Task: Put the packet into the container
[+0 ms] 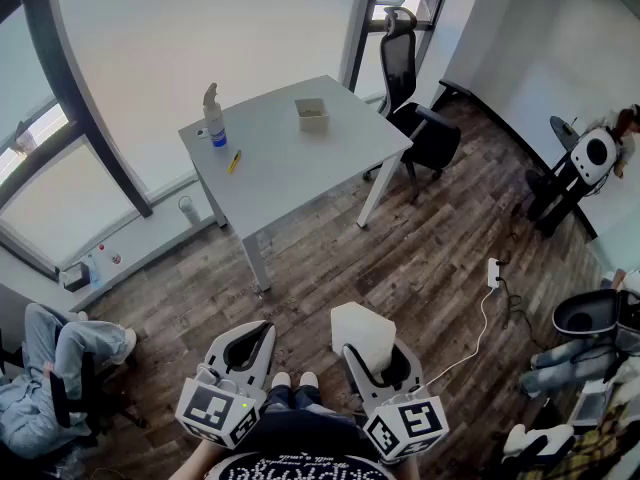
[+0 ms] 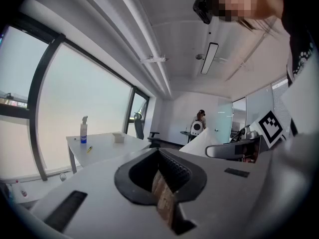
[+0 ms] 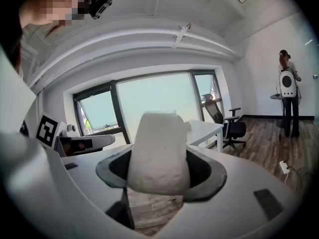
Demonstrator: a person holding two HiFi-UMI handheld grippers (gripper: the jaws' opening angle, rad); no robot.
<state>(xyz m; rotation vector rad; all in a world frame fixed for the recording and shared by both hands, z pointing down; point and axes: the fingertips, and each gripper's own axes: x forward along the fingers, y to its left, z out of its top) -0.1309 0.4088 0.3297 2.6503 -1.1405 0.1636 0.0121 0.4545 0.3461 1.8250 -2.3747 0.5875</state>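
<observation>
My right gripper [image 1: 376, 360] is shut on a white packet [image 1: 362, 334], which sticks up out of its jaws; in the right gripper view the packet [image 3: 159, 153] fills the space between them. My left gripper [image 1: 250, 340] hangs beside it with its jaws together and nothing in them, as the left gripper view [image 2: 162, 176] also shows. The container [image 1: 311, 114], a small pale open box, stands on the grey table [image 1: 290, 163] well ahead of both grippers and appears small in the left gripper view [image 2: 118, 137].
A spray bottle [image 1: 213, 118] and a yellow pen [image 1: 234, 161] lie on the table's left part. A black office chair [image 1: 415, 118] stands at its right. A person sits at lower left [image 1: 50, 368]; another stands far right [image 1: 610, 148]. A power strip [image 1: 493, 272] and cable lie on the wooden floor.
</observation>
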